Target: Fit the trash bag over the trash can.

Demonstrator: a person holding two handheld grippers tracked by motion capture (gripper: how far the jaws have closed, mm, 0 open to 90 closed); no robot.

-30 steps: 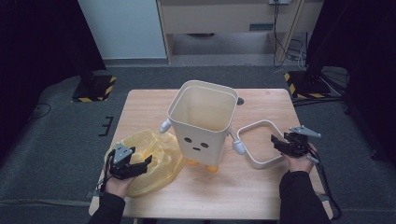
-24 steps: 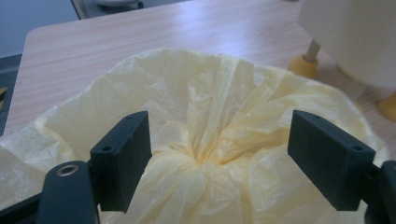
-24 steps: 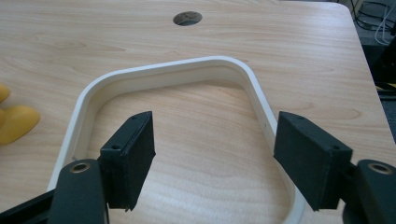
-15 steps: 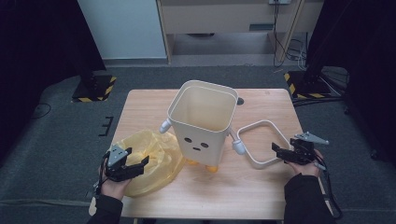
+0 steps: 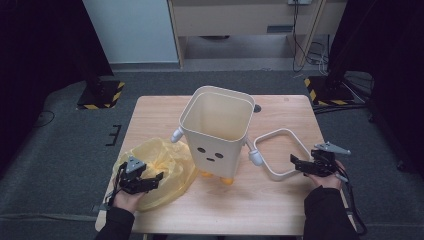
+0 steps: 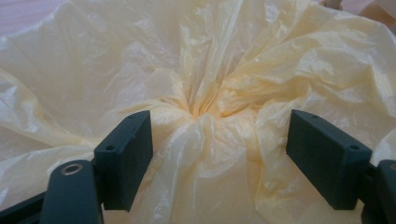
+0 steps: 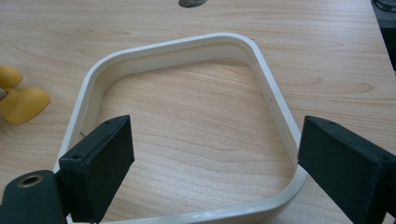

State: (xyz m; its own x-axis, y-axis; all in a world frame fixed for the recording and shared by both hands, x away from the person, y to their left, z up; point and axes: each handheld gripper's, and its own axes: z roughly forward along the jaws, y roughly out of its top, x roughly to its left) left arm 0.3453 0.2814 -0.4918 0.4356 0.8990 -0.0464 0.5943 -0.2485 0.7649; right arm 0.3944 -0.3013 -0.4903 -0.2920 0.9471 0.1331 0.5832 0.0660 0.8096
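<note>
Right gripper (image 7: 212, 175) jaws spread wide, nothing between pads. Cream ring frame (image 7: 275, 109) lies flat on wooden table (image 7: 327, 51), its near edge between jaws. Yellow feet (image 7: 21, 100) at left edge. Dark hole (image 7: 191, 3) in tabletop at far edge.

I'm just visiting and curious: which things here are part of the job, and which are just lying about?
Probably in use:
crinkled yellow plastic bag
cream square bin with a face
cream square plastic ring
left gripper
right gripper

Just about:
black-and-yellow striped floor bases
loose cables
</note>
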